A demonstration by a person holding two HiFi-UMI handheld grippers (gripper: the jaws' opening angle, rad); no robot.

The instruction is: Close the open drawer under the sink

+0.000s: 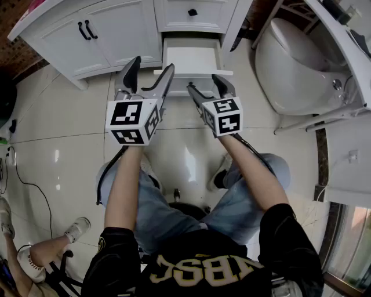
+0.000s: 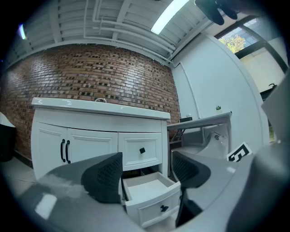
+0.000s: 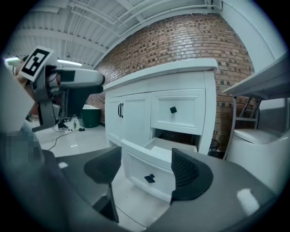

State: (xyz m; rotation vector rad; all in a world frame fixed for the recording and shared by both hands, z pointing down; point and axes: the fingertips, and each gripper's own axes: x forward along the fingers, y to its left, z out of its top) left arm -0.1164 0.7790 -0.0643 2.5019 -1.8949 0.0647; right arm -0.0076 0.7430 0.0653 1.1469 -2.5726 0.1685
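The lower drawer [image 1: 191, 59] of the white vanity cabinet [image 1: 98, 35] stands pulled out and empty, with a small black knob [image 3: 149, 178] on its white front [image 2: 154, 209]. Above it the upper drawer [image 1: 192, 13] is closed. My left gripper [image 1: 152, 71] is open, just short of the drawer's front left corner, touching nothing. Open too, my right gripper [image 1: 204, 82] hovers a little in front of the drawer front. In the right gripper view the drawer front [image 3: 147, 174] lies between the open pads [image 3: 186, 174], apart from them.
A white toilet [image 1: 293, 64] stands to the right of the cabinet. The cabinet's double doors [image 1: 107, 37] with black handles are shut. Glossy tile floor [image 1: 69, 122] spreads around the seated person's knees. Another person's shoe [image 1: 78, 227] and a cable [image 1: 23, 177] lie at the left.
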